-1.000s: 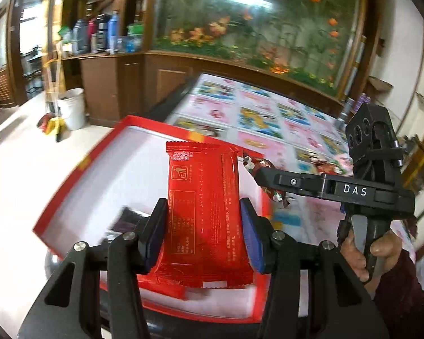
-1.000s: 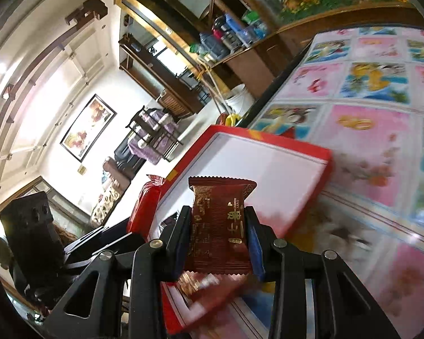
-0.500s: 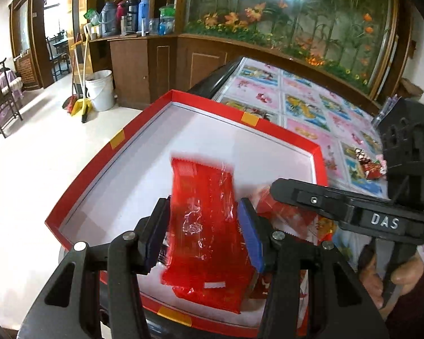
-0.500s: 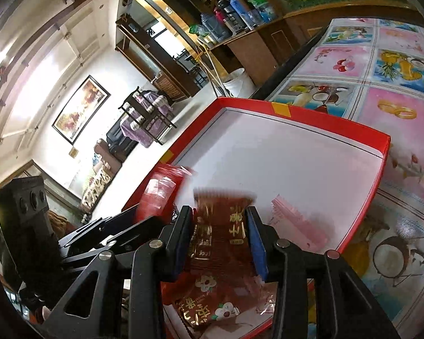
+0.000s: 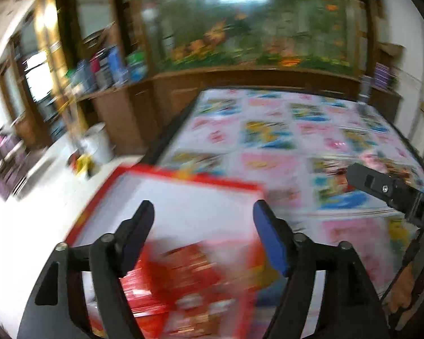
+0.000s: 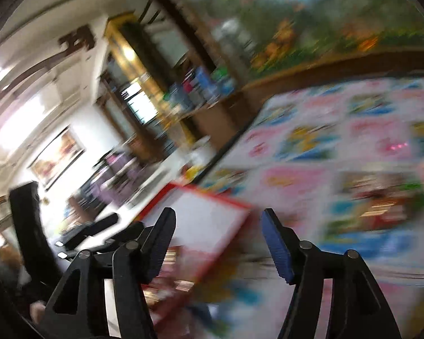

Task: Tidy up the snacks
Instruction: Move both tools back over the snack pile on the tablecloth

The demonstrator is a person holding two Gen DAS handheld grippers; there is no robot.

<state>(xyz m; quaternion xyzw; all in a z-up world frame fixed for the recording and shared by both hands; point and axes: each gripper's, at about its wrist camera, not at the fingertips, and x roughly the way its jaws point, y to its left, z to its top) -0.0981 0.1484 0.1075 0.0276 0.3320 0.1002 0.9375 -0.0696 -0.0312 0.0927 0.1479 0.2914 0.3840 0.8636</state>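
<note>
Left tongs [image 5: 202, 233] gape wide, empty, above the red-rimmed tray [image 5: 183, 178]; blurred red snack packets [image 5: 189, 282] lie inside. Right tongs [image 6: 217, 237] likewise spread, holding nothing, over the patterned surface [image 6: 339, 147].

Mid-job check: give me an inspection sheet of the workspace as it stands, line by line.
Surface: table with a cartoon-print cover, view blurred.
Job's things: red-rimmed box at the table's near left corner; red snack packs lying at its near end, blurred.
Clutter: small wrapped items on the cover, far right.
Grippers: left gripper open, empty; right gripper open, empty.
Cables: nothing seen.
Surroundings: aquarium behind the table, white bucket on the floor, framed picture on the wall.
</note>
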